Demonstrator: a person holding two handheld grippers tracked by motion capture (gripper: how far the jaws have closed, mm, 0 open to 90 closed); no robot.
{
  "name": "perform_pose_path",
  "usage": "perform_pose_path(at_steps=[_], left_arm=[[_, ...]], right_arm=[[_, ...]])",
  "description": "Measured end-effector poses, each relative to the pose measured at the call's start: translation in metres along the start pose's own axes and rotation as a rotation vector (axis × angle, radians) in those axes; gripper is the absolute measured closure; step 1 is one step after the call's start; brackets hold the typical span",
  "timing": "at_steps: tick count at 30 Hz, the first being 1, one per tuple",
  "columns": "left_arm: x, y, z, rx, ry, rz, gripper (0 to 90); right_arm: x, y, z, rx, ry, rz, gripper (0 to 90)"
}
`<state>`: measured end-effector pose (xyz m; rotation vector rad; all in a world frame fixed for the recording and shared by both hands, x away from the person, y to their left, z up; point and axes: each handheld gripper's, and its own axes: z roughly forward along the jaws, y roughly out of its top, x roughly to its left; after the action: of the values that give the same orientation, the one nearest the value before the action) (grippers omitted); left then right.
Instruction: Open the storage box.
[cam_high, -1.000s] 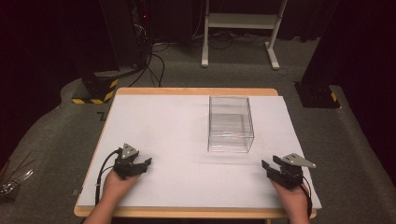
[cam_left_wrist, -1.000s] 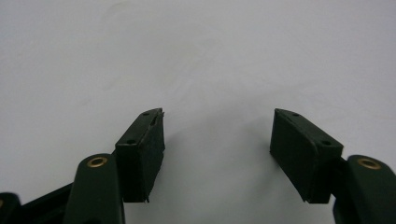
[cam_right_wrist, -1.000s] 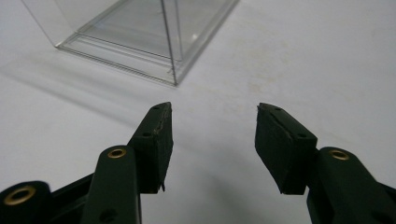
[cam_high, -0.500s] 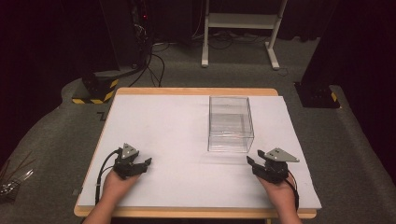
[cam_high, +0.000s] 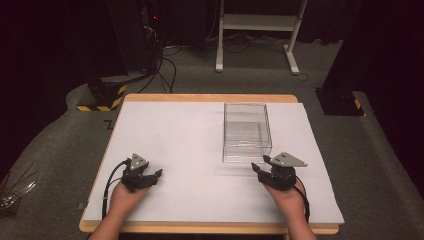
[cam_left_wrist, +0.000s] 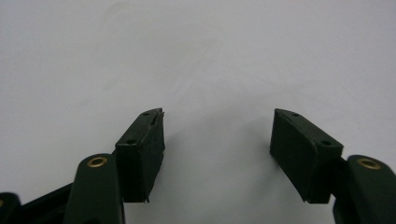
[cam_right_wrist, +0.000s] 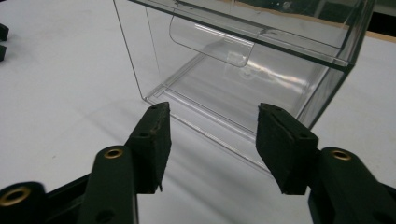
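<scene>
A clear plastic box (cam_high: 246, 132) with a drawer front and a curved handle (cam_right_wrist: 210, 42) stands right of centre on the white tabletop (cam_high: 185, 130). My right gripper (cam_high: 261, 168) sits just in front of the box's near right corner and points at its lower front edge (cam_right_wrist: 201, 123). Its jaws are open, have just been opening wider, and have nothing between them. My left gripper (cam_high: 156, 174) rests near the front left of the table, open over bare white surface (cam_left_wrist: 217, 70).
The wooden table edge (cam_high: 210, 228) runs close under both hands. On the floor behind the table are a white stand (cam_high: 255, 22), a black-and-yellow striped base (cam_high: 102, 95) and loose cables (cam_high: 167, 67).
My right gripper has moved left and forward from the table's right edge, up to the box's front corner. The left gripper and the box have stayed put.
</scene>
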<state>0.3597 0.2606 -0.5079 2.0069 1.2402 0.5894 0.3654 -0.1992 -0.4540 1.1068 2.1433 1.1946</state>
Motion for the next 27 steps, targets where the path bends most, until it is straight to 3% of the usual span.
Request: perform_pose_path(at_steps=[9,19,27], left_arm=[[0.0,0.0,0.0,0.0,-0.001,-0.002,35.4],[-0.001,0.0,0.0,-0.002,0.001,-0.003,35.4],[-0.001,0.0,0.0,-0.002,0.006,-0.003,34.4]], right_arm=[[-0.007,0.008,0.014,-0.008,0.049,0.049,40.5],[-0.01,0.013,0.023,-0.026,0.072,0.038,38.4],[-0.012,0.01,0.027,-0.078,0.063,0.031,46.1]])
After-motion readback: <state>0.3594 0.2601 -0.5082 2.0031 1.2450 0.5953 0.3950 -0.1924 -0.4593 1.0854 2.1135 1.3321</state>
